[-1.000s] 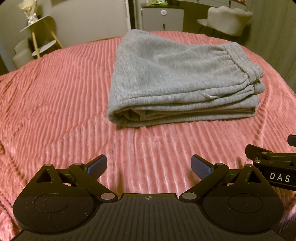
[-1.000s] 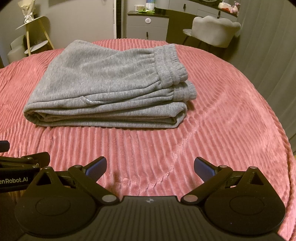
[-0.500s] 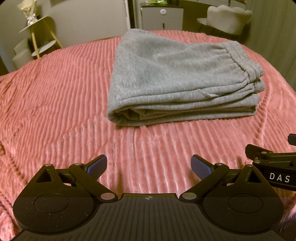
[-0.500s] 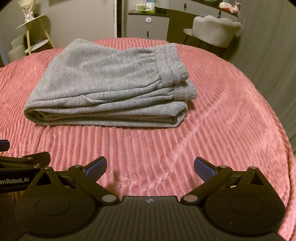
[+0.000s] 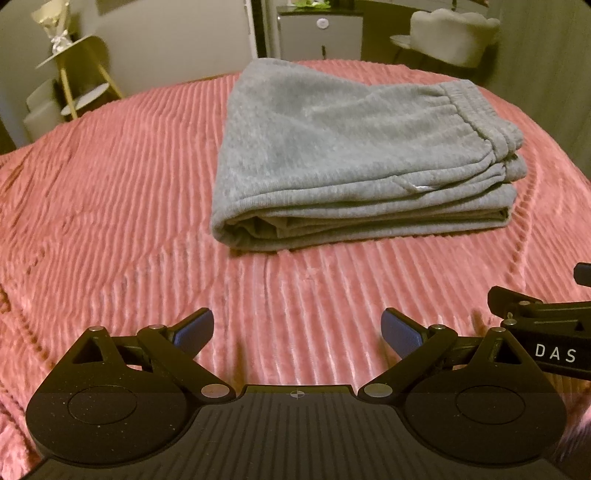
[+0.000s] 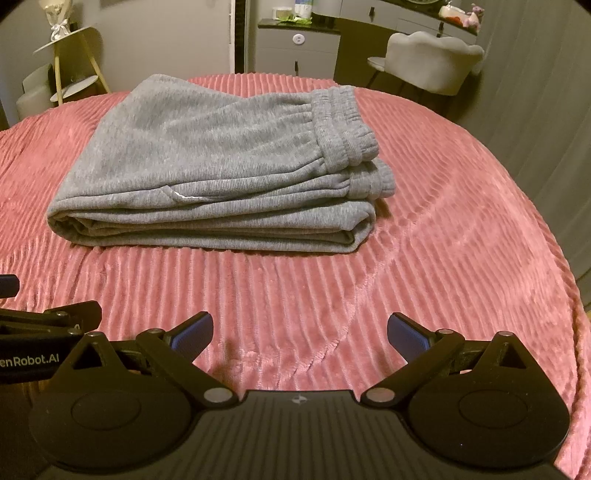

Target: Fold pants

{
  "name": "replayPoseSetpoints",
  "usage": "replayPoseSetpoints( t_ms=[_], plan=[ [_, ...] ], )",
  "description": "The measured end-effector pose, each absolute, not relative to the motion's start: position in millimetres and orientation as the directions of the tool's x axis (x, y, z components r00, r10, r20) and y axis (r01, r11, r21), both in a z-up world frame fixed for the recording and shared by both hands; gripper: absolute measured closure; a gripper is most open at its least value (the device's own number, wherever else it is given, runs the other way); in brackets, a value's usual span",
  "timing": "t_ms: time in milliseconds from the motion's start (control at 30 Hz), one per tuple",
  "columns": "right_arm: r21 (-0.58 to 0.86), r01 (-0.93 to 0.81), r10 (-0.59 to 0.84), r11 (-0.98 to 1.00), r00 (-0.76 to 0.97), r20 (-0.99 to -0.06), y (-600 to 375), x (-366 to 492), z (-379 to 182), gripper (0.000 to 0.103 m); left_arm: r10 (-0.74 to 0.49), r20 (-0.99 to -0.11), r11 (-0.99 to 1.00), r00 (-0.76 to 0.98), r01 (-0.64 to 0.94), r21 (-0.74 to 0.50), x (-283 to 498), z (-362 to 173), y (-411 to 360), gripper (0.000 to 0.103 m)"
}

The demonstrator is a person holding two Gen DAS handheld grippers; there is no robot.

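Observation:
Grey sweatpants (image 5: 343, 147) (image 6: 207, 162) lie folded into a flat stack of layers on the pink ribbed bedspread (image 5: 110, 192) (image 6: 461, 229), waistband on the right side. My left gripper (image 5: 297, 330) is open, well short of the stack's near edge, with nothing between its blue pads. My right gripper (image 6: 300, 334) is open too, empty, on the near side of the pants. Each gripper shows at the edge of the other's view, side by side.
A gold-legged tiered side table (image 5: 74, 77) (image 6: 70, 62) stands beyond the bed at far left. A grey cabinet (image 5: 319, 35) (image 6: 295, 48) and a pale upholstered chair (image 5: 452, 37) (image 6: 432, 61) stand behind the bed. A curtain (image 6: 546, 110) hangs at right.
Both views have shifted very slightly; the pants lie as before and both grippers stay open.

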State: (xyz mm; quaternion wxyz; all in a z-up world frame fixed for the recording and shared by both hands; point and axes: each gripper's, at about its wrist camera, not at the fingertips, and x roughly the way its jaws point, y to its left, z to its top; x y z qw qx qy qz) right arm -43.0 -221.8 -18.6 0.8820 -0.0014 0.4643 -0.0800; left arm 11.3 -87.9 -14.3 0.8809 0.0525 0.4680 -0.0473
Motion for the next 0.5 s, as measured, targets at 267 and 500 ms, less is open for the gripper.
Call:
replayPoseSetpoints(
  t_ms=[267,500],
  plan=[
    [-0.081,0.139,-0.145,0.987,0.555,-0.819,-221.1,-43.3,-18.1,0.003,-0.044,-0.841,0.992,0.540,0.124,0.028,14.0,-15.2,-85.7,0.003],
    [-0.079,0.138,-0.142,0.987,0.546,-0.826,-222.8,-42.7,-20.6,0.003,-0.040,-0.855,0.993,0.517,0.116,0.024,15.1,-17.4,-85.8,0.003]
  ],
)
